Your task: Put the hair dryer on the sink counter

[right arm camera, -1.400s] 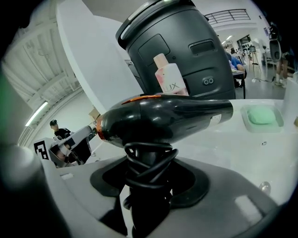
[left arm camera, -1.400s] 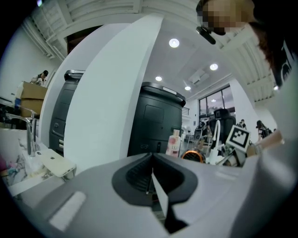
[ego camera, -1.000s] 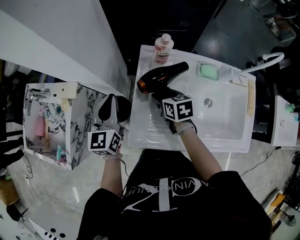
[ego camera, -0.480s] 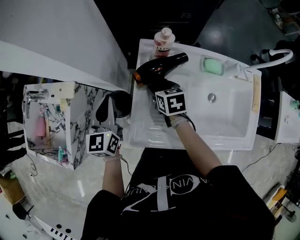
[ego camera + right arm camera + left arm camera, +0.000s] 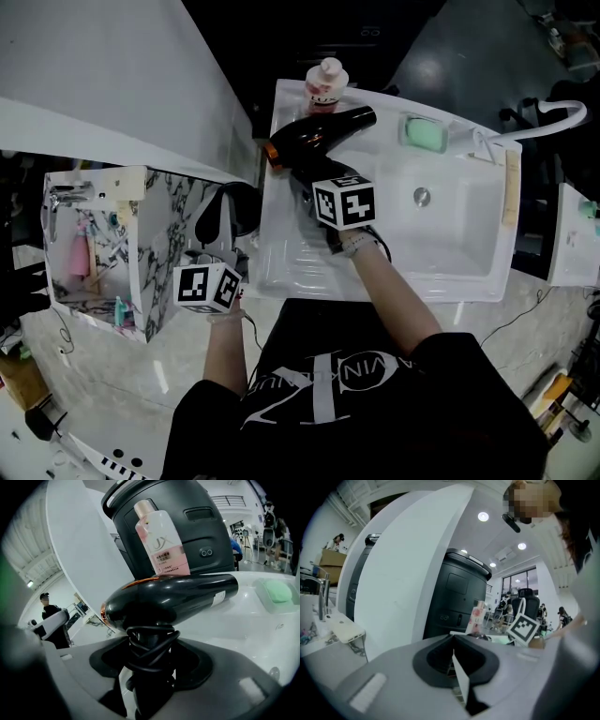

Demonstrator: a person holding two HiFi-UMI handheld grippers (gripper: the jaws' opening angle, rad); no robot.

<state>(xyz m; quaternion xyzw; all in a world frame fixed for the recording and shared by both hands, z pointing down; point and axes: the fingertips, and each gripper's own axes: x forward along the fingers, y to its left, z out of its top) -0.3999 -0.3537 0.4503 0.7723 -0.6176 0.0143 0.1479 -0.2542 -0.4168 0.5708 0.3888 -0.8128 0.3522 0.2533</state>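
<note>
A black hair dryer (image 5: 323, 136) (image 5: 168, 602) with a copper ring lies on the white sink counter (image 5: 281, 253), at its back left corner, nozzle pointing right. Its handle, wrapped in black cord, points toward me. My right gripper (image 5: 309, 190) (image 5: 151, 672) has that handle between its jaws; the jaws are opening and a gap shows beside the handle. My left gripper (image 5: 221, 230) hangs left of the counter, beside the marble cabinet. Its jaws (image 5: 453, 667) meet with nothing held.
A pink lotion bottle (image 5: 325, 82) (image 5: 163, 541) stands just behind the dryer. A green soap (image 5: 424, 133) (image 5: 276, 592) lies at the back, the basin (image 5: 441, 225) and faucet (image 5: 539, 122) to the right. An open marble cabinet (image 5: 103, 244) holds toiletries at left.
The dryer and my right gripper shifted a little up and left early on, then stayed put. The left gripper has barely moved.
</note>
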